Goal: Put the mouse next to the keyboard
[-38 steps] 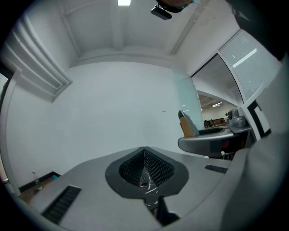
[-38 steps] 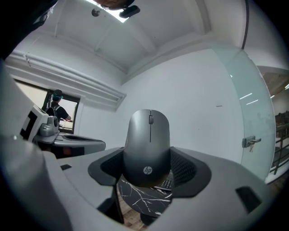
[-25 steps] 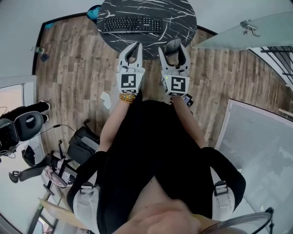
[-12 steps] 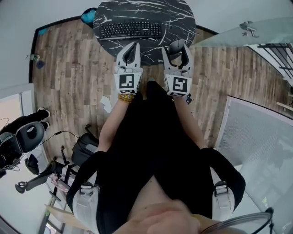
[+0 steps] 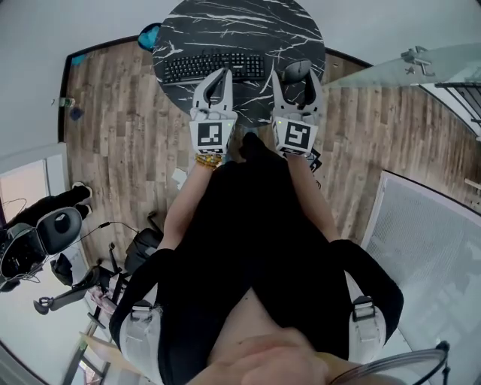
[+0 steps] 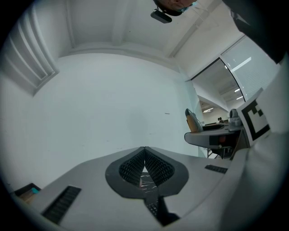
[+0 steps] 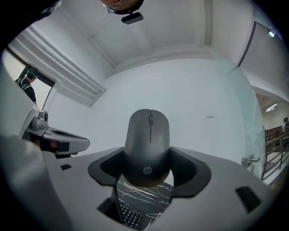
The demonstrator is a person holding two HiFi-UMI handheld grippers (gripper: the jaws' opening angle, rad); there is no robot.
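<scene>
**A:** Your right gripper (image 7: 148,168) is clamped on the mouse (image 7: 147,146), squeezing it on both flanks. You hold it over the right part of the round table (image 5: 240,22), just beside the right end of the keyboard (image 5: 214,66), with a strip of bare marble between the two.

**B:** From the head view I cannot tell whether the mouse touches the top. In your right gripper view it sits raised, with marble and a corner of the keys showing beneath it.

**A:** Mind the edges. The table's rim curves in close on the right of the mouse, and past it there is only wood floor (image 5: 128,113). The near rim lies under both your grippers.

**B:** The keyboard lies across the near half of the top, its long side running left to right. The far half beyond it is bare marble.

**A:** The mouse's long axis runs along your jaws, straight away from you and crosswise to the keyboard's long side. Its wheel end points forward and its logo end faces the gripper's camera.

**B:** That wheel end shows against the wall (image 7: 189,99), not against the table, so the nose is tipped upward.

**A:** Your left gripper (image 5: 218,75) has its jaws pressed together with nothing between them. Its tips sit over the near edge of the keyboard, toward the right half.
</scene>
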